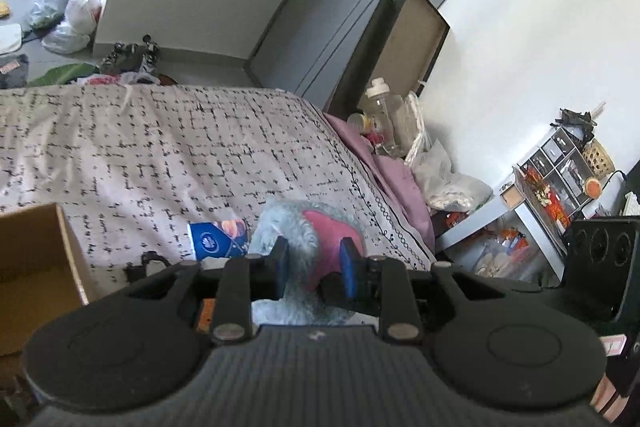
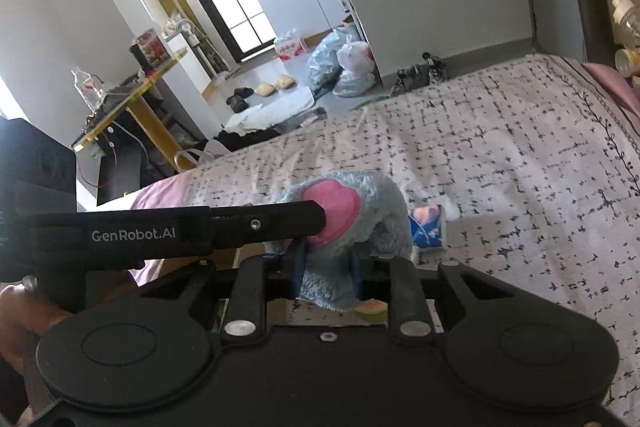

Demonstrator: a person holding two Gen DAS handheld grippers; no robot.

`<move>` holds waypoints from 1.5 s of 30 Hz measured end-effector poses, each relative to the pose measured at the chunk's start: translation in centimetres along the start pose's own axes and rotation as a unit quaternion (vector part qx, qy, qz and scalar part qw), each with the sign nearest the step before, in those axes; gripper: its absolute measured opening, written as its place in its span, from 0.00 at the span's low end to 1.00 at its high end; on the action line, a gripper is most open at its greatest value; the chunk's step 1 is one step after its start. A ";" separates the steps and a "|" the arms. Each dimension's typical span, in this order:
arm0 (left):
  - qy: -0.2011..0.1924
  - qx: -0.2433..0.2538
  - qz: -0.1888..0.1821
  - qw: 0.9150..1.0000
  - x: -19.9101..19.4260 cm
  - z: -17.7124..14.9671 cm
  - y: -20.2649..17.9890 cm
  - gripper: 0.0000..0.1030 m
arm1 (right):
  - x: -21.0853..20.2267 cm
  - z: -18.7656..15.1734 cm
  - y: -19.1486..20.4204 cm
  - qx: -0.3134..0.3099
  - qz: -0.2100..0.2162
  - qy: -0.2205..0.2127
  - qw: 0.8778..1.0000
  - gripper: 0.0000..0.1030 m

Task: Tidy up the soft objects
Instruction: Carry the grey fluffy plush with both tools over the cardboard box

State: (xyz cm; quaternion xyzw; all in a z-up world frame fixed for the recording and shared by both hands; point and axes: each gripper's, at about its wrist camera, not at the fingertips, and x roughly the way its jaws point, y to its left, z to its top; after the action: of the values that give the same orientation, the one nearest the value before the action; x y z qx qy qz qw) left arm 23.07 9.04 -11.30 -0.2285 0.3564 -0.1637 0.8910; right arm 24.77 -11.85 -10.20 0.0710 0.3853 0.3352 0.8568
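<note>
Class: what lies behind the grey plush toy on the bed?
Behind the fluffy grey plush toy with pink patch lies a blue patterned tissue pack on the checked bedspread; the toy hides part of it.

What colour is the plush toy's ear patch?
Pink, on the grey-blue plush toy; clearest in the right wrist view.

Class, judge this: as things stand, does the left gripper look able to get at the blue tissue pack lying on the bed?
Probably not yet: the left gripper is shut on the plush toy. The tissue pack lies uncovered just beside it, so otherwise the way looks free.
</note>
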 end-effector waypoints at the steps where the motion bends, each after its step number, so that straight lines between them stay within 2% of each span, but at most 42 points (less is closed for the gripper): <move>1: -0.002 0.001 0.002 1.000 -0.3 0.0 0.0 0.25 | 0.0 0.0 0.3 -0.002 0.001 -0.002 1.000 0.22; 22: -0.021 0.001 0.072 0.997 -6.9 -1.0 3.0 0.25 | 2.2 -1.7 6.9 -0.019 0.038 -0.009 0.999 0.22; 31: -0.023 -0.010 0.102 0.994 -8.9 -1.5 5.1 0.25 | 4.0 -2.5 9.1 -0.016 0.059 0.003 0.998 0.22; 45: 0.001 -0.037 0.139 0.990 -9.7 -3.2 9.2 0.25 | 7.7 -4.6 10.6 0.016 0.087 0.048 0.995 0.23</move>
State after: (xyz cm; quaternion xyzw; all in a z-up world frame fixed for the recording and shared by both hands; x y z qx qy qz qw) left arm 15.25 20.24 -12.77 -0.2099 0.3916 -0.0254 0.8955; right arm 19.65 0.47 -14.10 0.1017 0.4238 0.4050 0.8038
